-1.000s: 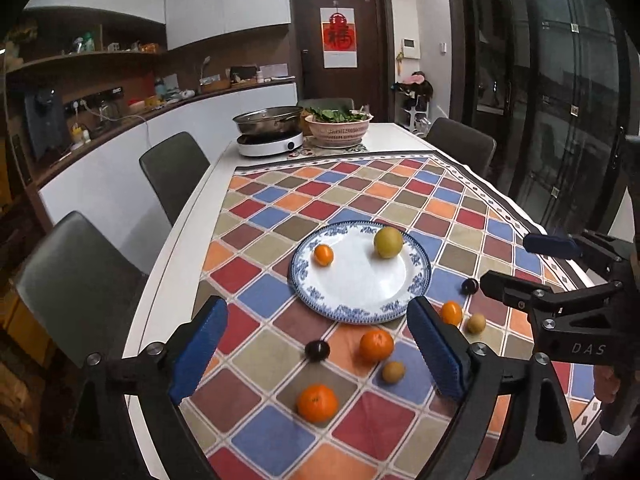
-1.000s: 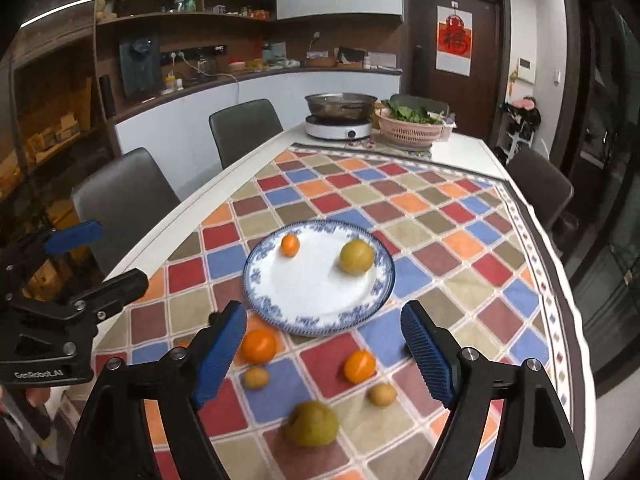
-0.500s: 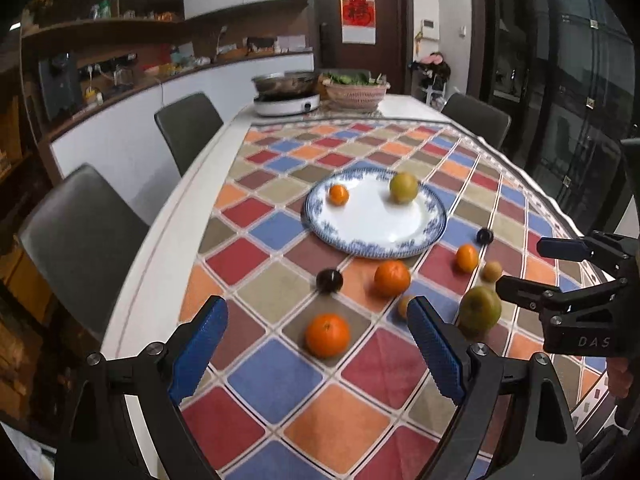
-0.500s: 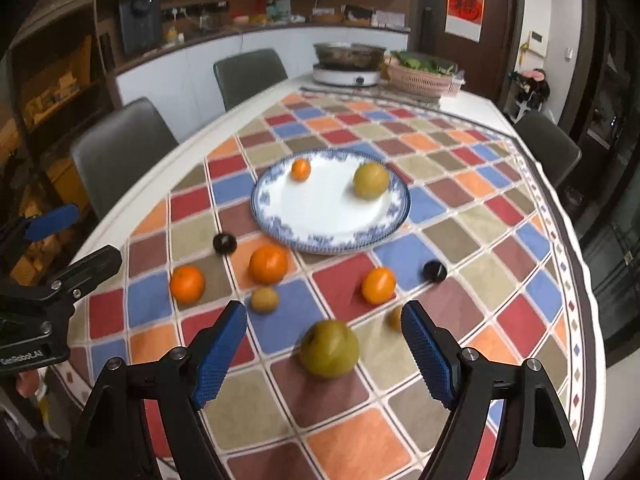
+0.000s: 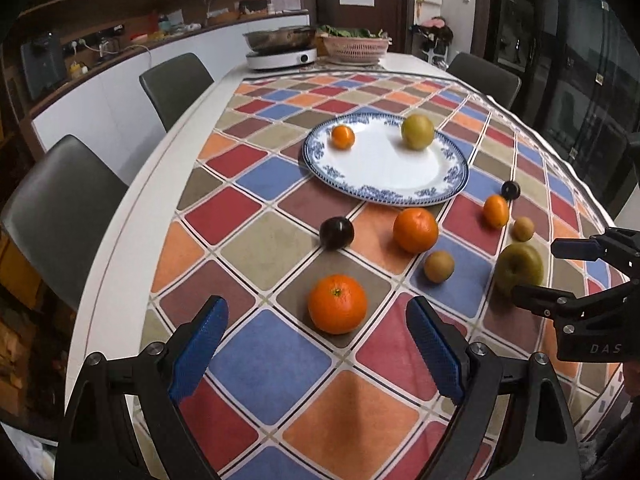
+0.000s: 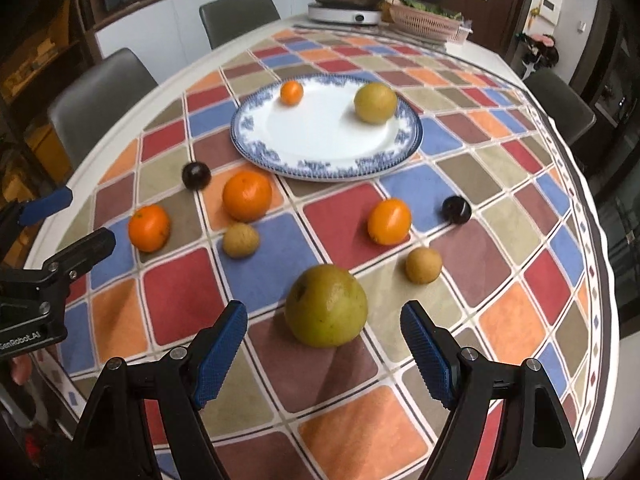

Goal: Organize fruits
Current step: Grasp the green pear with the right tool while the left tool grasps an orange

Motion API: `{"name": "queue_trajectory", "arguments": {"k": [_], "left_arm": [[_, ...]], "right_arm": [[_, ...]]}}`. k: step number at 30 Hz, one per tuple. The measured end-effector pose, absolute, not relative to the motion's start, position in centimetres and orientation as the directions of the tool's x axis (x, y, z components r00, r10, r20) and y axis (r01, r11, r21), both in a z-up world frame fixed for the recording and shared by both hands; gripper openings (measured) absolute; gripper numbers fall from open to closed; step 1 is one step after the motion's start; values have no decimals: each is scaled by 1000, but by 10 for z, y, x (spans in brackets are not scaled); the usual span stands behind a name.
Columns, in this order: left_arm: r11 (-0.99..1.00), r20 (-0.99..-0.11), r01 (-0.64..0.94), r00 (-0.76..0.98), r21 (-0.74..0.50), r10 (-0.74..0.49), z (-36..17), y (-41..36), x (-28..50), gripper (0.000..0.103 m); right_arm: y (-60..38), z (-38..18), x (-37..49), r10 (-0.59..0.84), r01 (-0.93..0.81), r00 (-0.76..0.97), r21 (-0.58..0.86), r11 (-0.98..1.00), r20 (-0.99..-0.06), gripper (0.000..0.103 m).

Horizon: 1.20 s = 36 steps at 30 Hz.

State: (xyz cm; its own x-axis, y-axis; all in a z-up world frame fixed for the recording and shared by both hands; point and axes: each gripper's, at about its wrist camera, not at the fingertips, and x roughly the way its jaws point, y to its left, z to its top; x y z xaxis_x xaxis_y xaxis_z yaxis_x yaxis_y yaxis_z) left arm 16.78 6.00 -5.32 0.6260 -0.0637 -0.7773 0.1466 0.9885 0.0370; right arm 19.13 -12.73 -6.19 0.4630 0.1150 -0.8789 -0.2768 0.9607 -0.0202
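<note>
Both grippers hung open over loose fruit on the checked tablecloth (image 5: pixel 272 360)
The left gripper (image 5: pixel 318 354) gaped wide and empty just short of an orange (image 5: pixel 337 303); the right gripper (image 6: pixel 324 354) stood equally empty before a green apple (image 6: pixel 326 305). On the plate (image 6: pixel 320 136) lay a small orange (image 6: pixel 291 92) and another apple (image 6: pixel 375 103)

Both grippers gaped empty, tilted downward.
Left gripper (image 5: pixel 316 344) and right gripper (image 6: pixel 324 348) hung side by side, jaws wide apart.
</note>
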Motion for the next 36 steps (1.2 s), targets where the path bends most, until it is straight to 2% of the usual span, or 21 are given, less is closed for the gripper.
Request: {"name": "queue_trajectory", "arguments": {"k": [6,23,36], "left_arm": [[988,-799,153,597,31,-68,-69,62,179,82],[980,-835,196,531,-40,-141,-93,56,196,41],[983,-834,182,536,-36,-130,-93,53,194,40]], "right_arm": [[-128,-76,197,107,-270,428,-14,963,-897,73],[-127,-94,208,138,-279,392,25,960,-910,51],[-129,-93,206,158,-283,413,38,958,-897,50]]}}
